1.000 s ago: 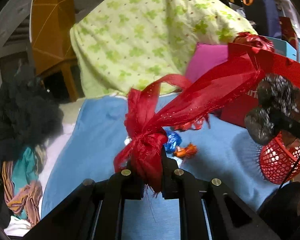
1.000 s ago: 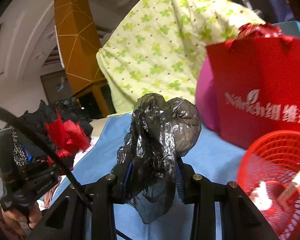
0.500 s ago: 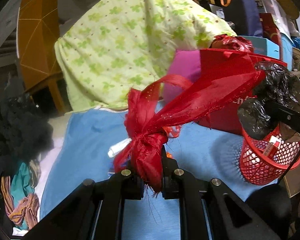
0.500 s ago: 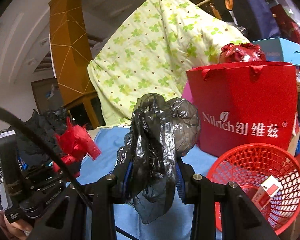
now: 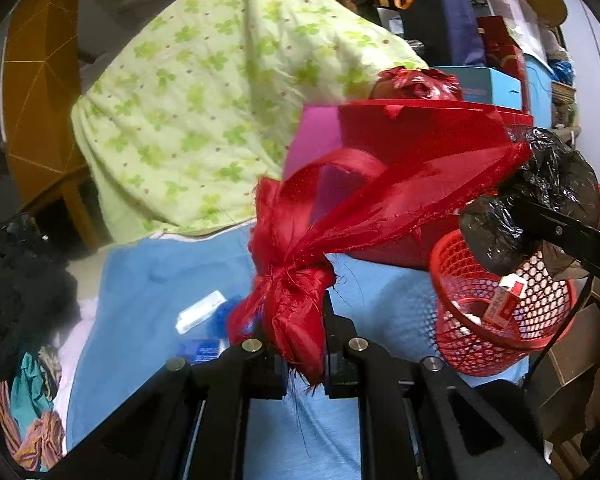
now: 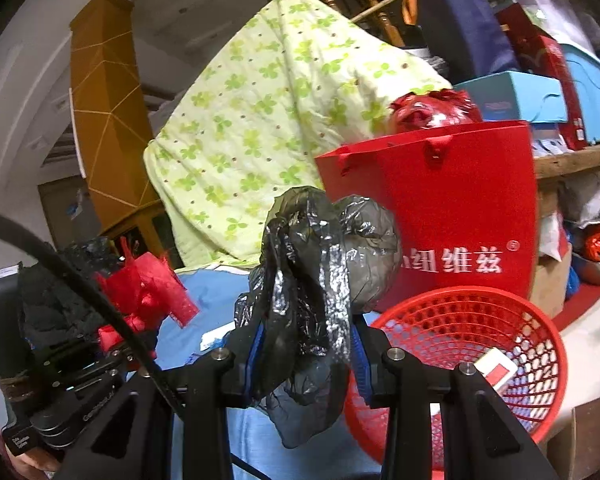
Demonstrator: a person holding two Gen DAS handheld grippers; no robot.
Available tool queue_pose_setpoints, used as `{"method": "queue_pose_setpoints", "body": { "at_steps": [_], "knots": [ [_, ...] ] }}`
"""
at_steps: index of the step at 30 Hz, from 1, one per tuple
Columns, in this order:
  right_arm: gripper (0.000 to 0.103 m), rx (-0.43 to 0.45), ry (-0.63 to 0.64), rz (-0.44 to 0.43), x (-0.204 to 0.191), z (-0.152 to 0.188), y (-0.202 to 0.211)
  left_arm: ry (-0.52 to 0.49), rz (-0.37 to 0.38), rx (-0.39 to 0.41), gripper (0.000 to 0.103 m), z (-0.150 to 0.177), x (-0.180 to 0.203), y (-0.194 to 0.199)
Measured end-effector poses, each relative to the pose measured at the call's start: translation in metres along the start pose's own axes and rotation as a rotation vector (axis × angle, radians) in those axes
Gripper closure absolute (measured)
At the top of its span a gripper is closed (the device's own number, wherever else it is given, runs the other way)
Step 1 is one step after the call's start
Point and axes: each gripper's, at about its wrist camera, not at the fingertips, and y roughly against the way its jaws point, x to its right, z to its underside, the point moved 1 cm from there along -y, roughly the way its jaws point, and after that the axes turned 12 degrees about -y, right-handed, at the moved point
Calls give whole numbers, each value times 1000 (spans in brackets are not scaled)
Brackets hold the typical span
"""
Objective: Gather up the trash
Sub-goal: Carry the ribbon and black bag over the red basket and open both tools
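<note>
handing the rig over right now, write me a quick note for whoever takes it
Left claw: shut on the red ribbon bow, held above the blue sheet.
Right claw: shut on the crumpled black plastic bag, beside the red basket.
Done: a red-and-white carton already lies in the basket.
Left: drop bag and bow into the basket, then collect the wrappers on the sheet.
</note>
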Motion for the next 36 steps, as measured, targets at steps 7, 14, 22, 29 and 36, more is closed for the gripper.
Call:
{"method": "queue_pose_setpoints", "body": {
  "at_steps": [7,14,22,29,36],
  "knots": [
    [62,30,-39,53,28,-8,11,-39,69,8,90,-11,25,-5],
    [62,50,-94,122,65,-14,21,-75,151,15,90,-21,49,-11],
    [62,50,-190,209,117,-14,25,-70,384,-15,90,-33,86,-36],
    [42,5,-282,212,148,-9,21,-79,499,-33,78,-46,123,-61],
    [41,12,-285,191,148,-9,22,-80,490,-12,52,-40,125,-62]
  ]
}}
